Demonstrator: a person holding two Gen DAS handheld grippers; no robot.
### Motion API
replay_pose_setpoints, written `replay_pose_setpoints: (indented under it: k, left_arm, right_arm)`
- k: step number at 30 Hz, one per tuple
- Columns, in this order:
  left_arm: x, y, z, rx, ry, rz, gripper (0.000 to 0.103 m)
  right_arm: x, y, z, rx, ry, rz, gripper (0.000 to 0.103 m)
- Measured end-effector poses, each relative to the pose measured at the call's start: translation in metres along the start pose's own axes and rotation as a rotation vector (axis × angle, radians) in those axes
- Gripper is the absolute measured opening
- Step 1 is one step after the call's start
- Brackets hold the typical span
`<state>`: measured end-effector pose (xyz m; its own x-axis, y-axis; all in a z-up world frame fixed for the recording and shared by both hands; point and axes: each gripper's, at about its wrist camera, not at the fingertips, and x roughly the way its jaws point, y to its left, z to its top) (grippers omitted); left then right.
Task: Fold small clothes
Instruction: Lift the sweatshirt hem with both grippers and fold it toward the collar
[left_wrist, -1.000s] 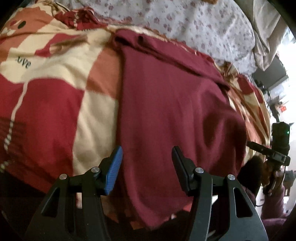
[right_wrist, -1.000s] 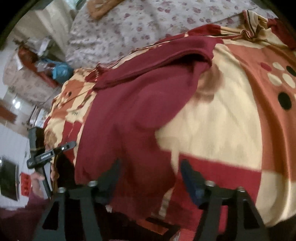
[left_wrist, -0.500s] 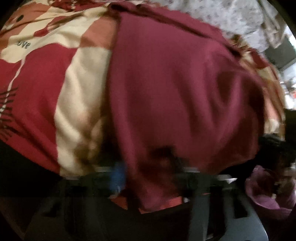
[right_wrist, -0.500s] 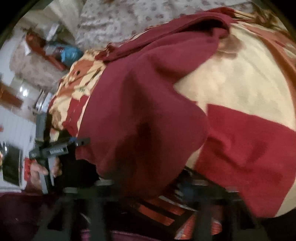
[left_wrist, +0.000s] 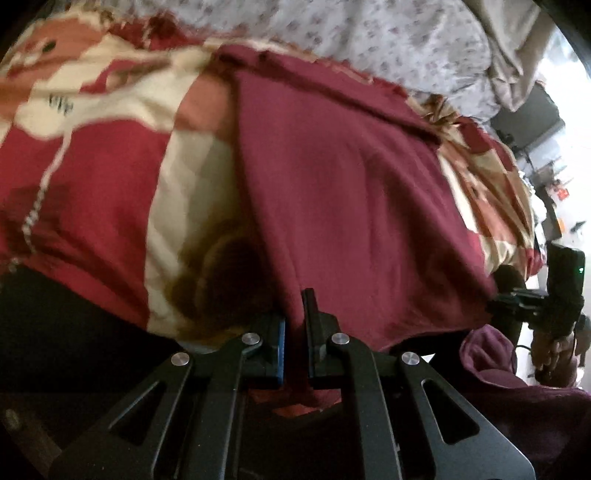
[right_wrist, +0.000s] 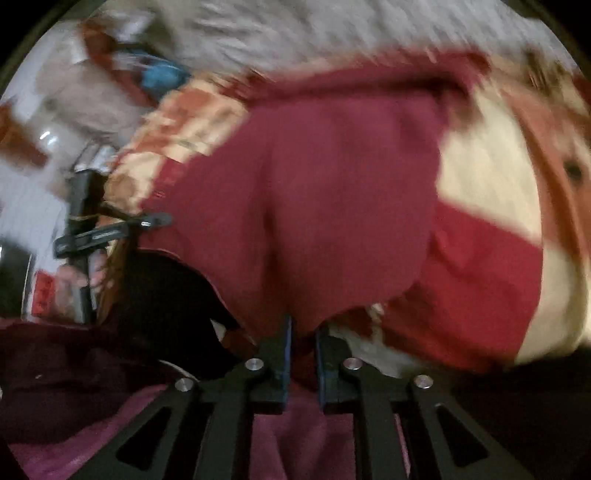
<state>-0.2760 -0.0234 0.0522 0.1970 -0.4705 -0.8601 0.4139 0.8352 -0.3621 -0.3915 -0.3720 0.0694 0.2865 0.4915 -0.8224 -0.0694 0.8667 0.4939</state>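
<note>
A maroon garment (left_wrist: 343, 192) lies spread on a red, cream and orange patterned blanket (left_wrist: 92, 192) on a bed. My left gripper (left_wrist: 294, 325) is shut on the garment's near hem at its left side. In the right wrist view the same garment (right_wrist: 332, 192) fills the middle, and my right gripper (right_wrist: 303, 339) is shut on its near hem at the right side. The other gripper shows at the edge of each view: the right one (left_wrist: 532, 299) and the left one (right_wrist: 110, 229). The right wrist view is blurred.
A grey floral sheet (left_wrist: 369, 40) lies beyond the blanket at the far side of the bed. The blanket (right_wrist: 498, 229) extends right of the garment. Room furniture and a blue object (right_wrist: 162, 75) stand off the bed's far left.
Both grippers moved in over the garment's near hem and closed from wide open to shut on the cloth. The hem now rises off the blanket at both grips.
</note>
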Motion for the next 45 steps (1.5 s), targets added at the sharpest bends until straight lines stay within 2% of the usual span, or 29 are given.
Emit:
replay_pose_setpoints:
  k: [1,2,3,5,7,8,9,11,14,17,18,21,23,25,27,28,30,31,33,36,39,42,45]
  left_arm:
    - [0.004,0.002,-0.001,-0.002,0.013,0.020,0.007]
    - [0.005,0.005,-0.004,-0.007,0.018,0.028,0.007]
    - [0.005,0.009,-0.005,-0.014,0.025,0.024,0.008]
    - [0.006,0.012,-0.004,-0.030,0.036,0.026,0.009]
    - [0.005,0.016,-0.004,-0.052,0.033,0.041,0.027]
    - [0.005,0.017,-0.003,-0.062,0.031,0.039,0.047]
    - [0.004,0.018,-0.003,-0.076,0.018,0.032,0.061]
    - [0.002,0.019,0.000,-0.089,-0.009,0.037,0.067]
    - [0.010,0.020,0.007,-0.081,0.000,0.098,0.067]
    - [0.025,0.017,0.012,-0.042,0.052,0.149,0.067]
    - [0.029,0.016,0.012,-0.025,0.078,0.154,0.067]
    - [0.041,0.010,0.007,0.034,0.138,0.166,0.067]
    - [0.045,0.009,0.002,0.054,0.152,0.164,0.067]
    - [0.044,0.012,0.001,0.039,0.157,0.129,0.067]
    - [0.039,0.015,0.003,0.020,0.157,0.078,0.047]
    - [0.037,0.017,0.004,0.017,0.153,0.072,0.040]
    - [0.034,0.021,0.006,0.001,0.145,0.067,0.015]
    - [0.033,0.022,0.007,-0.014,0.138,0.056,0.013]
    - [0.030,0.023,0.009,-0.025,0.119,0.029,0.009]
    - [0.018,0.016,0.010,0.001,0.095,-0.022,0.008]
    - [-0.009,0.011,0.023,-0.003,0.035,-0.142,0.007]
    - [-0.034,0.008,0.047,0.007,-0.063,-0.185,0.007]
    - [-0.044,0.010,0.076,-0.015,-0.124,-0.227,0.007]
  right_arm:
    - [0.002,-0.008,-0.002,0.032,0.020,0.001,0.031]
    - [0.002,-0.013,-0.005,0.049,0.028,-0.007,0.053]
    - [-0.001,-0.018,-0.007,0.059,0.028,-0.017,0.060]
    - [-0.006,-0.026,-0.007,0.071,0.009,-0.030,0.060]
    - [-0.007,-0.035,-0.005,0.091,-0.010,-0.055,0.061]
    - [-0.004,-0.038,-0.003,0.095,-0.015,-0.062,0.061]
    - [-0.002,-0.040,-0.001,0.096,-0.016,-0.070,0.061]
    - [0.009,-0.045,0.004,0.093,0.013,-0.070,0.061]
    - [0.028,-0.051,0.008,0.071,0.051,-0.038,0.061]
    - [0.045,-0.055,0.014,0.071,0.075,-0.004,0.061]
    - [0.046,-0.055,0.014,0.062,0.078,0.019,0.065]
    - [0.046,-0.049,0.014,0.019,0.078,0.086,0.065]
    - [0.048,-0.047,0.013,0.019,0.084,0.150,0.065]
    - [0.053,-0.048,0.013,0.039,0.097,0.190,0.064]
    - [0.059,-0.051,0.012,0.078,0.108,0.233,0.056]
    - [0.065,-0.053,0.012,0.102,0.122,0.256,0.054]
    - [0.072,-0.052,0.010,0.113,0.145,0.254,0.039]
    - [0.073,-0.051,0.010,0.111,0.138,0.240,0.035]
    - [0.069,-0.050,0.010,0.119,0.110,0.261,0.023]
    - [0.052,-0.050,0.008,0.122,0.061,0.289,0.016]
    - [0.020,-0.043,0.012,0.118,-0.048,0.354,0.015]
    - [-0.015,-0.041,0.022,0.135,-0.187,0.429,0.015]
    - [-0.038,-0.044,0.044,0.142,-0.319,0.471,0.015]
